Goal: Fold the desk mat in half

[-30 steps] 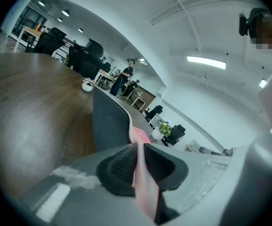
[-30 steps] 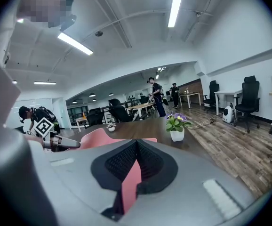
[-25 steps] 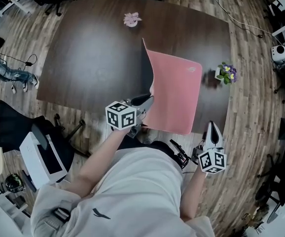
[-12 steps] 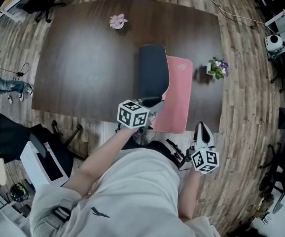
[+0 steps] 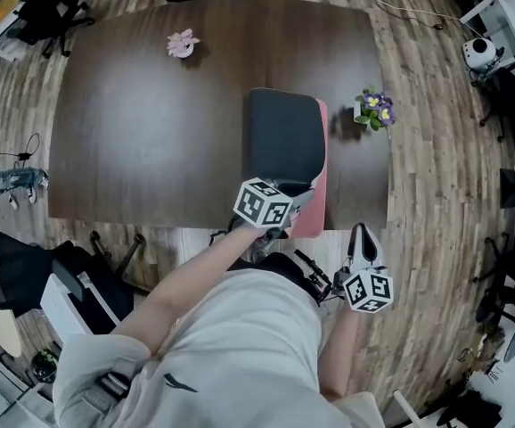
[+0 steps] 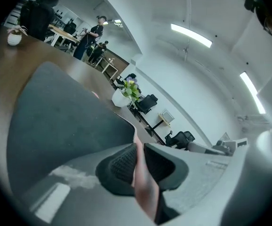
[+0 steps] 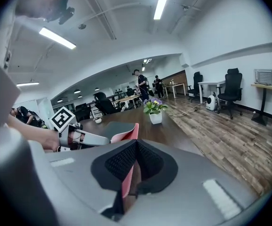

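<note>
Desk mat (image 5: 284, 141) flap now laid over; L gripper (image 5: 302, 196), R gripper (image 5: 362, 232) both pinch mat; pot (image 5: 362, 112) w/ flowers (image 5: 378, 107).

Open office around a dark table

I see a dark brown table (image 5: 151, 132) on a wood-plank floor (image 5: 436, 150), with a pot of purple flowers (image 5: 373, 110) near its right edge and a small pink plant (image 5: 181, 45) farther away. Black office chairs (image 7: 232, 86) stand by the white wall (image 7: 235, 55); long strip lamps (image 7: 164, 1) shine above.
</note>
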A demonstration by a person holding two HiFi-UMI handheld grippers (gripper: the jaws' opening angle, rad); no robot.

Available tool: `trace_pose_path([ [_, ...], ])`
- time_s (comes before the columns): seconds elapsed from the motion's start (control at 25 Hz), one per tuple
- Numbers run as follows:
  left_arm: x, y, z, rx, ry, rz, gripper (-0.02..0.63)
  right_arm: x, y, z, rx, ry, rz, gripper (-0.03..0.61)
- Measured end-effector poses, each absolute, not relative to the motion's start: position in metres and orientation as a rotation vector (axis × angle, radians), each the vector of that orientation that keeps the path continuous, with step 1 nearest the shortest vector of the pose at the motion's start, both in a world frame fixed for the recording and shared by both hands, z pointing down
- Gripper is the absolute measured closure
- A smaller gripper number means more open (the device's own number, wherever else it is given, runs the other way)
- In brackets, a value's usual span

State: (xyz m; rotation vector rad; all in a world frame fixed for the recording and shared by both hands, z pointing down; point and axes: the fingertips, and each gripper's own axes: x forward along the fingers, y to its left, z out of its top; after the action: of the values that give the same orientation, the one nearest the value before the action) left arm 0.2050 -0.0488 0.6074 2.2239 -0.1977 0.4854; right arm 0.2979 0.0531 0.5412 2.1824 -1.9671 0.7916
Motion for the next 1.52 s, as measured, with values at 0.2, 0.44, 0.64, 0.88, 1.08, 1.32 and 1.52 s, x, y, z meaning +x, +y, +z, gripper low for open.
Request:
trace_pose_path([
  [0.2,0.225,-0.037,0.628,2.195,-0.156,0.564,0.552,0.309,0.07,0.546,2.234,-1.913,0.821,0.577],
  [0.44,0.227,-0.036,0.645,2.198,-0.165,0.651,0.55,0.32,0.082,0.548,2.27,-1.873,0.837,0.577],
  [0.64,0.231,-0.035,0.648,2.208,-0.183,0.662,0.533,0.321,0.083,0.549,2.271,-1.88,0.843,0.577],
  [0.88,0.235,-0.035,0.641,2.251,-0.181,0.607,0.53,0.315,0.081,0.55,2.254,-1.9,0.845,0.577],
  [1.08,0.24,-0.024,0.637,2.308,-0.155,0.63,0.531,0.307,0.079,0.548,2.238,-1.926,0.839,0.577],
  [1.32,0.233,-0.026,0.62,2.251,-0.159,0.43,0.531,0.302,0.077,0.545,2.225,-1.947,0.83,0.577],
  [1.52,0.234,-0.018,0.607,2.136,-0.046,0.256,0.531,0.295,0.072,0.543,2.21,-1.972,0.823,0.577],
])
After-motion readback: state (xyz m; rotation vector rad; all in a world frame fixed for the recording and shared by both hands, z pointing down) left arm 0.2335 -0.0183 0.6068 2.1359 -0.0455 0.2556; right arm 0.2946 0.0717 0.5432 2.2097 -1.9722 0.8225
